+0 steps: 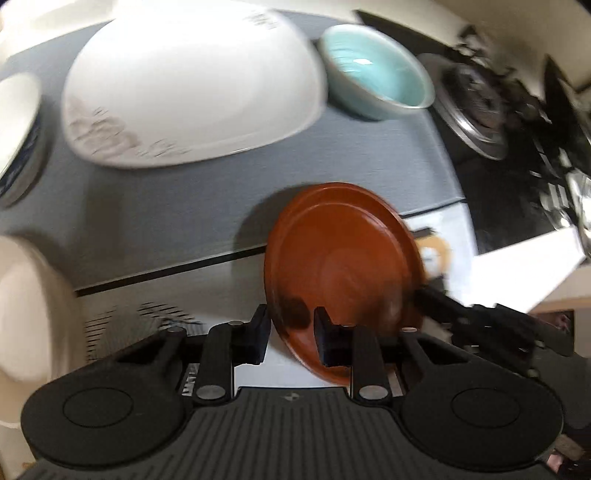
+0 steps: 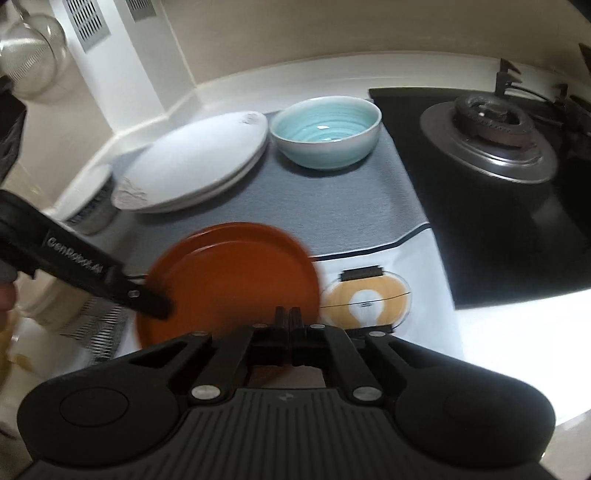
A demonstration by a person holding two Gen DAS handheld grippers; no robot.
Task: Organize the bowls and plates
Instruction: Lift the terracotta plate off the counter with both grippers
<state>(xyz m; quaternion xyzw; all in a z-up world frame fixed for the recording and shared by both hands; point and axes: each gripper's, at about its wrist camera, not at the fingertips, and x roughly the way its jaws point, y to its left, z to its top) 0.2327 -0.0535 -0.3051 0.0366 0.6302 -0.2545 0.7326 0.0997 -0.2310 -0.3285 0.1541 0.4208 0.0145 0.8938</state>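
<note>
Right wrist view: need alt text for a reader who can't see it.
Both grippers grip one orange plate: the right gripper pinches its near rim, the left gripper holds its left edge. Behind, on a grey mat, sit stacked white plates and a pale blue bowl; a gas burner is at right.

A grey mat (image 2: 343, 206) covers the middle of a white kitchen counter (image 2: 424, 295). To its right sits a black gas hob (image 2: 498, 229) with a round silver burner (image 2: 487, 144). Near the mat's front edge lies a clear packet with a yellow ring inside (image 2: 365, 301). A glass bowl-shaped object (image 2: 31, 62) hangs at the upper left, beside a white wall vent (image 2: 86, 22).
</note>
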